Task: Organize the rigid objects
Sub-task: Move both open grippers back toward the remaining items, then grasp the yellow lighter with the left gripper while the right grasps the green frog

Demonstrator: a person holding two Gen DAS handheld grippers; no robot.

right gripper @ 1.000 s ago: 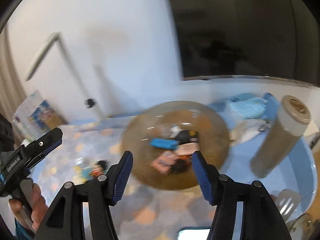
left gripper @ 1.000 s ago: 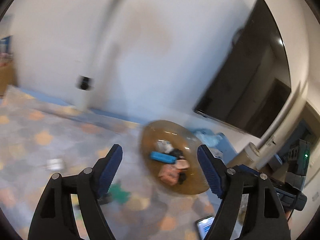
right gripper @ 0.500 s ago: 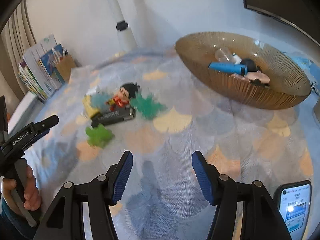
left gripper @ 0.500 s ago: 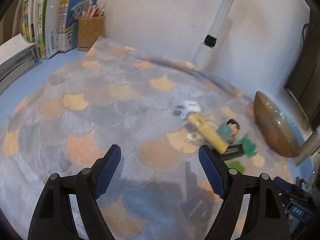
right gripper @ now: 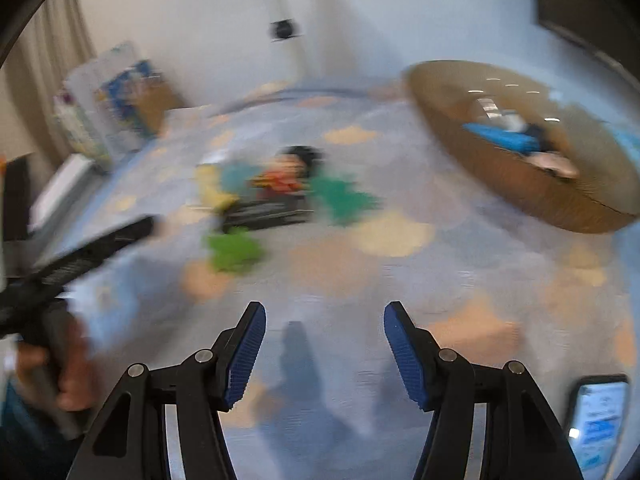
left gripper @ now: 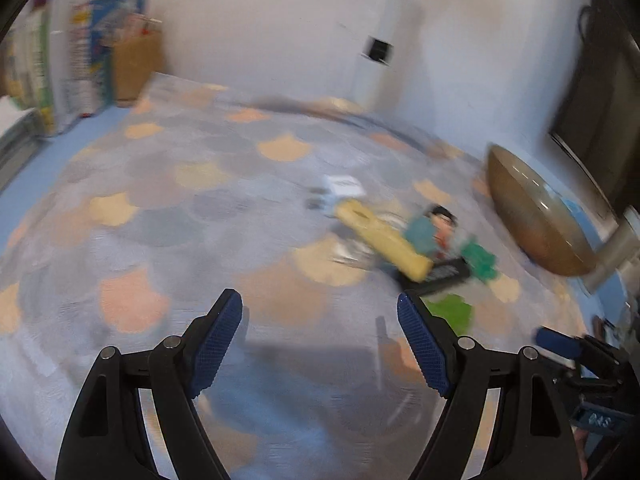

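A pile of small objects lies on the patterned mat: a yellow block (left gripper: 384, 240), a doll figure (left gripper: 436, 228), a black bar (left gripper: 444, 274), a dark green piece (left gripper: 482, 262), a light green piece (left gripper: 454, 312) and a white item (left gripper: 340, 186). The right wrist view shows the doll (right gripper: 288, 172), black bar (right gripper: 268, 212) and green pieces (right gripper: 344, 198) (right gripper: 232, 248). A brown ribbed bowl (right gripper: 560, 200) holds several items, one blue (right gripper: 500, 136). My left gripper (left gripper: 320, 340) and right gripper (right gripper: 324, 348) are open and empty, above the mat short of the pile. Both views are blurred.
Books and a brown pen holder (left gripper: 136, 64) stand at the mat's far left. A white lamp post (left gripper: 372, 56) rises at the back wall. A phone (right gripper: 600, 420) lies at the near right. The left gripper's handle and hand (right gripper: 60, 320) show at the left.
Both cameras swung down from the wall and bowl to the mat a second ago. Since half a second ago both views shifted slightly and blurred; both grippers stay open.
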